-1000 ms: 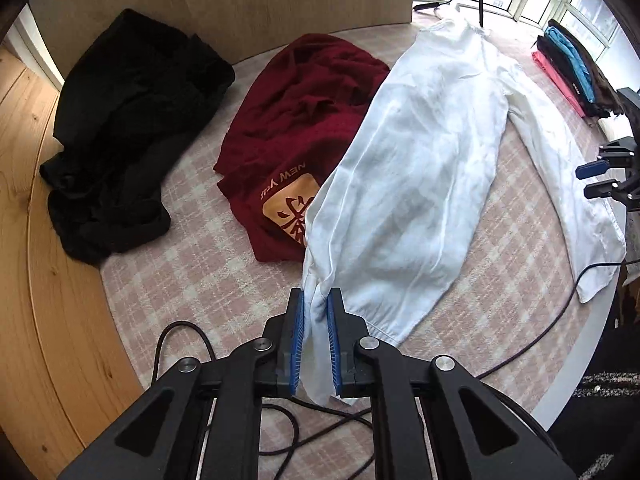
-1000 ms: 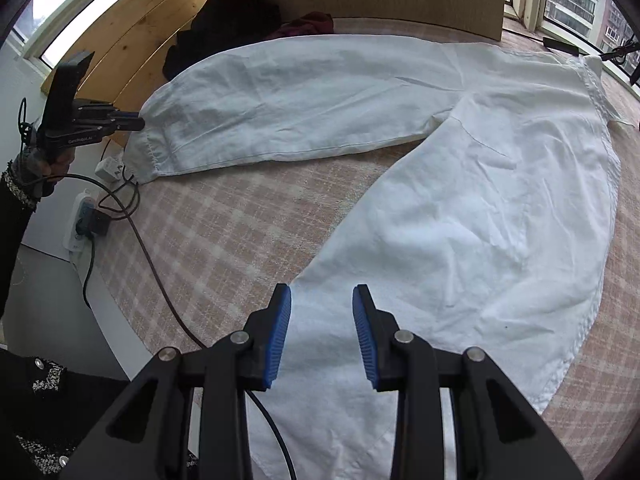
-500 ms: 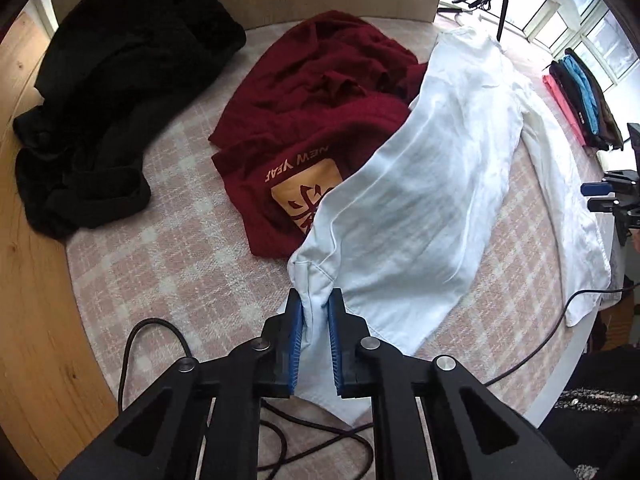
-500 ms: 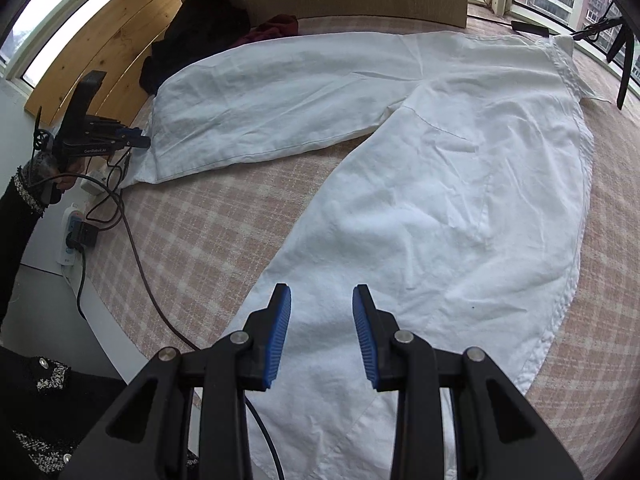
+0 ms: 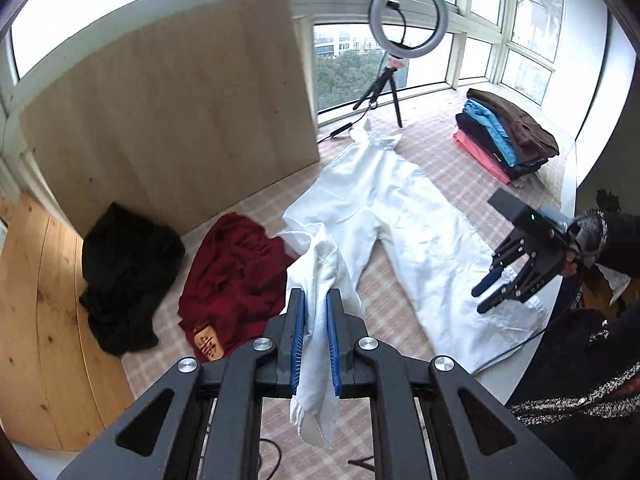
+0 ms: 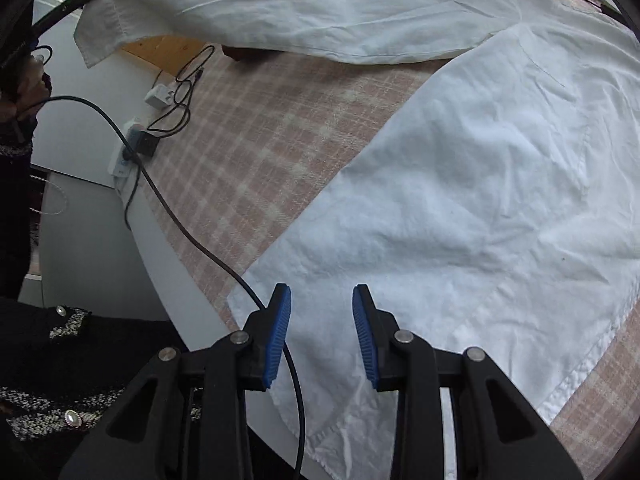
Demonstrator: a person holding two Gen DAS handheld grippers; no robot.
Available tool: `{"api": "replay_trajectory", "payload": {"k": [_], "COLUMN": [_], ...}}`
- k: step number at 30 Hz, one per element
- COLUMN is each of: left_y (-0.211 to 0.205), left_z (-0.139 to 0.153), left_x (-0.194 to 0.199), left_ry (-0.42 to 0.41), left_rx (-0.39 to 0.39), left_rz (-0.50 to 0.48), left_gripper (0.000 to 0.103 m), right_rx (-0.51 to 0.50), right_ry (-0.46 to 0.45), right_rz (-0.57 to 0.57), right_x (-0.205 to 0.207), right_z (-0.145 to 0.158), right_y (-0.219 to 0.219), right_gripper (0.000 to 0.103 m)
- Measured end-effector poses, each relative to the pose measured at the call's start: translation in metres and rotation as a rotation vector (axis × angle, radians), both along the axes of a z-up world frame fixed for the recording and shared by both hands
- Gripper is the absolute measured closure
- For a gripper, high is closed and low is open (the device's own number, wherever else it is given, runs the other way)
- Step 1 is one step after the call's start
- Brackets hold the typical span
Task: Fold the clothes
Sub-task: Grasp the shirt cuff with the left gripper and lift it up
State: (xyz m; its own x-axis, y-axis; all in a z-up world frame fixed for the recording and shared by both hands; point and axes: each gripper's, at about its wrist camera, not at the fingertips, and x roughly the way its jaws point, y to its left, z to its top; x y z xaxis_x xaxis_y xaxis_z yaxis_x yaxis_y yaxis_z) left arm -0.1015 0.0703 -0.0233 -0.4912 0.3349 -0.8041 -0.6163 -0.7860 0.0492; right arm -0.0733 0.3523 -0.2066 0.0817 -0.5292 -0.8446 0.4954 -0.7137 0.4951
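Note:
A long white shirt [image 5: 400,216] lies spread on the pink checked tablecloth [image 6: 260,152]. My left gripper [image 5: 316,296] is shut on the cuff end of one sleeve [image 5: 320,264] and holds it up above the table, with the cuff hanging below the pads. In the right wrist view that raised sleeve [image 6: 280,4] stretches across the top. My right gripper [image 6: 322,296] stands open just over the shirt's hem [image 6: 460,200] near the table's edge, with nothing between its fingers. It also shows in the left wrist view as the right gripper [image 5: 486,292], held in a hand.
A maroon garment [image 5: 236,280] and a black garment [image 5: 124,272] lie crumpled at the left. A stack of folded clothes [image 5: 504,140] sits at the far right. A ring light [image 5: 406,12] and a wooden board [image 5: 180,128] stand behind. A black cable [image 6: 180,224] crosses the table edge by a power strip [image 6: 128,152].
My left gripper has risen with the sleeve, pulling it up off the table. My right gripper has shifted a little closer to the shirt's hem, still open.

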Motion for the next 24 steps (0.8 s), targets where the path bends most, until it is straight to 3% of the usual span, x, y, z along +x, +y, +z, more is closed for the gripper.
{"api": "replay_trajectory", "payload": {"k": [7,10,12,15,18,20,24], "left_y": [0.15,0.216,0.25,0.287,0.293,0.293,0.293], "left_z": [0.008,-0.013,-0.039,-0.087,-0.134,-0.15,-0.166], "left_x": [0.061,0.096,0.117,0.138,0.143,0.147,0.154], "left_ry": [0.018,-0.013,-0.08,-0.205,-0.324,-0.38,-0.409], "left_rx": [-0.153,-0.233,-0.257,-0.29,-0.284,-0.233,-0.193], "left_rz": [-0.072,-0.153,-0.207,-0.243,-0.188,-0.144,-0.077], "left_gripper": [0.093,0.093,0.094,0.1,0.1,0.1,0.097], "right_rx": [-0.161,-0.205,-0.202,-0.173,-0.124,-0.085,-0.072], "right_ry": [0.102,0.136,0.152,0.168,0.192,0.214,0.244], "right_rz": [-0.154,-0.189,-0.203,-0.186,-0.126,-0.091,-0.069], "right_x": [-0.01,-0.025,-0.042,-0.073,-0.103,-0.123,-0.159], "right_z": [0.077,0.092,0.093,0.081,0.065,0.052,0.034], "right_y": [0.141,0.193,0.215,0.22,0.197,0.175,0.125], "right_gripper": [0.071,0.066,0.065,0.065,0.065,0.065,0.065]}}
